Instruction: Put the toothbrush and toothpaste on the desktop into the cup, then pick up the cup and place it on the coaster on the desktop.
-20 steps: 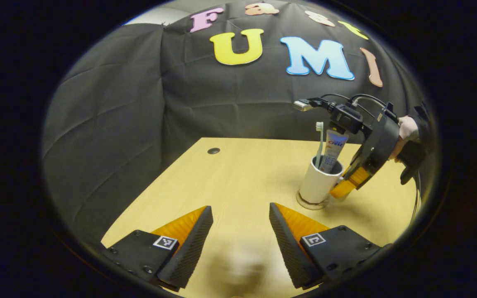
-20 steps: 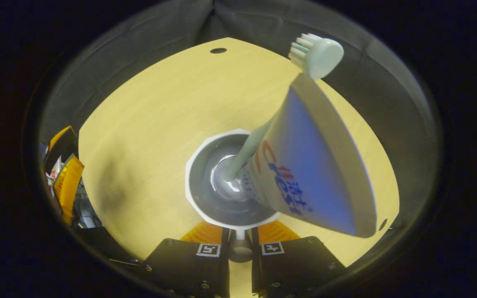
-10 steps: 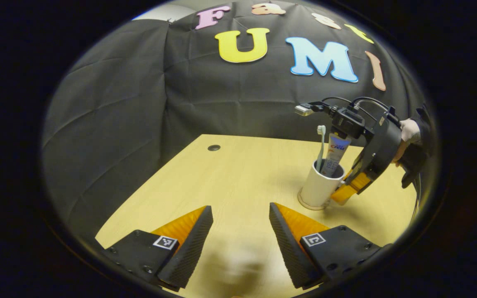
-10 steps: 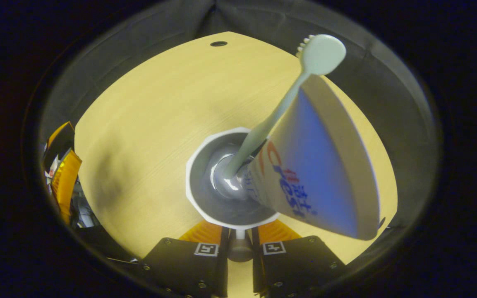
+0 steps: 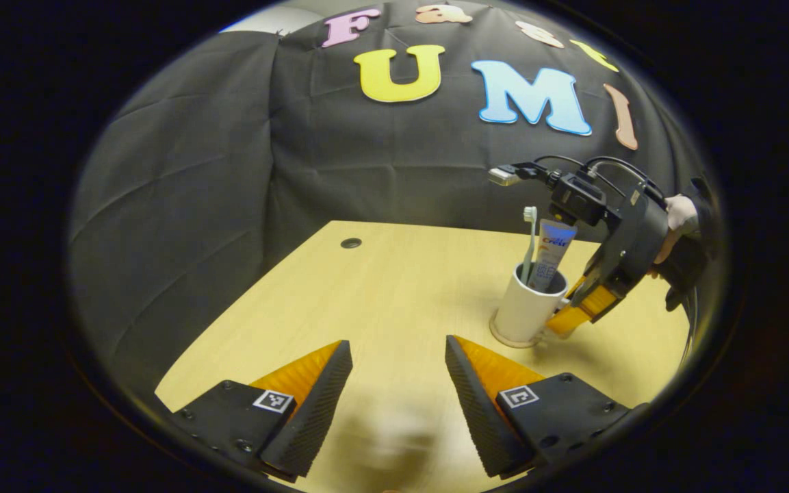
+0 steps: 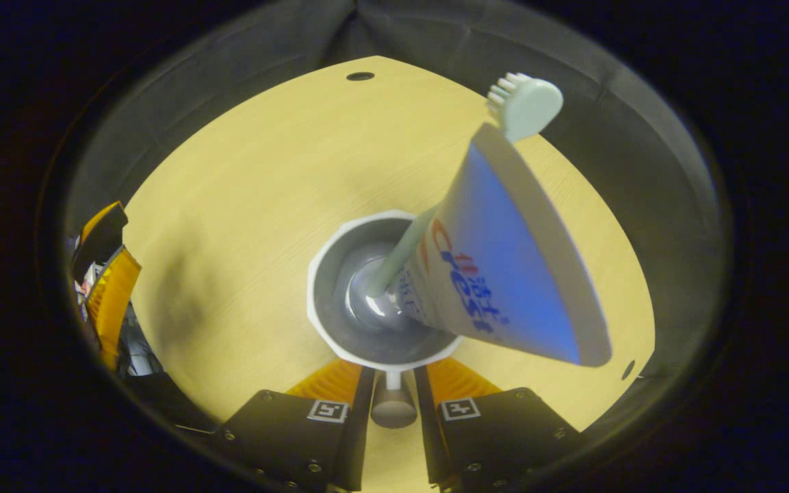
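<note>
Both items sit in cup (image 5: 526,310) on coaster (image 5: 503,338) — right gripper (image 6: 392,383) fingers narrow round its handle; left gripper (image 5: 394,383) wide, empty. Risk: snagging handle w/ retreat tips cup.

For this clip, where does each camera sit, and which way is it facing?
Left gripper view: rides the left gripper, low over the desk, facing the booth wall; its own open fingers show at the bottom, with the right gripper and a hand farther off.
Right gripper view: rides the right gripper, looking steeply down into the cup; its fingers flank the handle.
Shared: cup, toothbrush, toothpaste, desk.
</note>
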